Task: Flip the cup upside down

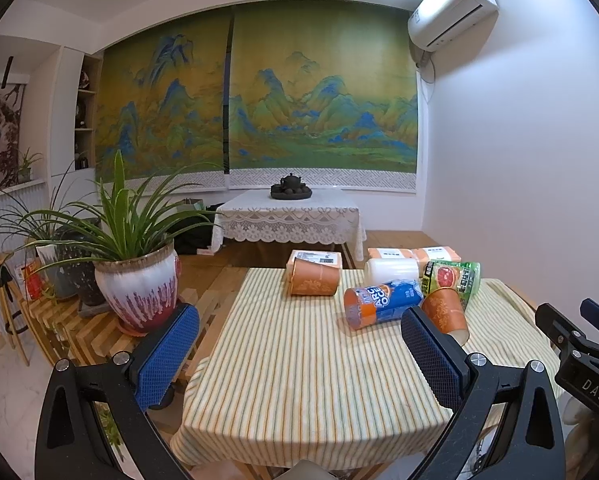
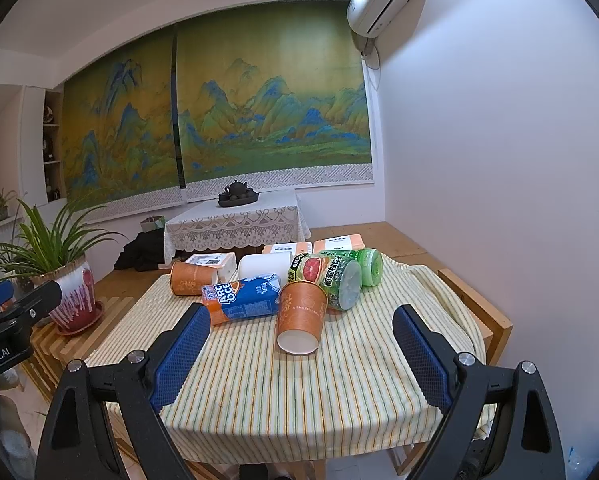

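Note:
An orange paper cup (image 2: 301, 317) lies on its side on the striped tablecloth (image 2: 299, 392), its white open mouth toward me. It also shows in the left wrist view (image 1: 445, 314), partly behind a blue finger pad (image 1: 431, 360). A second orange cup (image 2: 189, 277) lies on its side at the table's far left; in the left wrist view it (image 1: 314, 277) is mid-table at the back. My right gripper (image 2: 301, 354) is open, just short of the near cup. My left gripper (image 1: 299, 354) is open and empty over the cloth.
A blue and orange drink pack (image 2: 241, 299), two green cans (image 2: 335, 280), a white roll (image 2: 265, 266) and small boxes (image 2: 213, 260) crowd the table's far half. A potted plant (image 1: 137, 280) stands on a slatted bench at the left. The white wall is close on the right.

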{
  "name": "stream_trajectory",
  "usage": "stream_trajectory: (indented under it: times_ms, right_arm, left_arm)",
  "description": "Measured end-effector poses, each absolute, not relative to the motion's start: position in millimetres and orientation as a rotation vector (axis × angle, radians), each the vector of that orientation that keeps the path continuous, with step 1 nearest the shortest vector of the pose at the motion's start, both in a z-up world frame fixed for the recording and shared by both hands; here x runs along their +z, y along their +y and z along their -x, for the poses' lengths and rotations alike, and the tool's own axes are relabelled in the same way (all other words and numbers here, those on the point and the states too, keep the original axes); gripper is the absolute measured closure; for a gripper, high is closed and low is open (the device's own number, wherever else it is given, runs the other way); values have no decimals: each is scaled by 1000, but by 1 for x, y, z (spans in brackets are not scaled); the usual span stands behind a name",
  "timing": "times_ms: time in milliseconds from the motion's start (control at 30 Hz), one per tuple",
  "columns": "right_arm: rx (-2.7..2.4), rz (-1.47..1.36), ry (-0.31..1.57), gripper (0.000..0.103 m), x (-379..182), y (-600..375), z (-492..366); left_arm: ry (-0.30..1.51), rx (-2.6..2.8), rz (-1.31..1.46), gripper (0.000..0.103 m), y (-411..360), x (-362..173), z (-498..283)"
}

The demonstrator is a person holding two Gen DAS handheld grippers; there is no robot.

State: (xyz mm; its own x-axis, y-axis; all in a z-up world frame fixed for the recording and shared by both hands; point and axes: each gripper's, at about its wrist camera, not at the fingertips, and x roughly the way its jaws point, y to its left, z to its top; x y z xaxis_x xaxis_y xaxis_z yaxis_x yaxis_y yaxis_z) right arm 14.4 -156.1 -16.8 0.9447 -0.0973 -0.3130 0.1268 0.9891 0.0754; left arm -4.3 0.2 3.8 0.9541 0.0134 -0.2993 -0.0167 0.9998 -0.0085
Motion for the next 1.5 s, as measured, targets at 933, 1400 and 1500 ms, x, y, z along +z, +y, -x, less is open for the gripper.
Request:
stream_trajectory:
  times_ms: [933, 1400, 1500]
  right_arm:
    - [-17, -94, 393, 13, -19, -165, -66]
    - [269, 58, 551, 13, 0, -116, -196]
    - [320, 44, 620, 13, 3, -104, -234]
  left_arm:
    - [399, 29, 1, 1, 10, -19, -49]
    - [462, 102, 10, 1, 59, -42, -87]
    - [470, 120, 19, 1, 71, -46, -92]
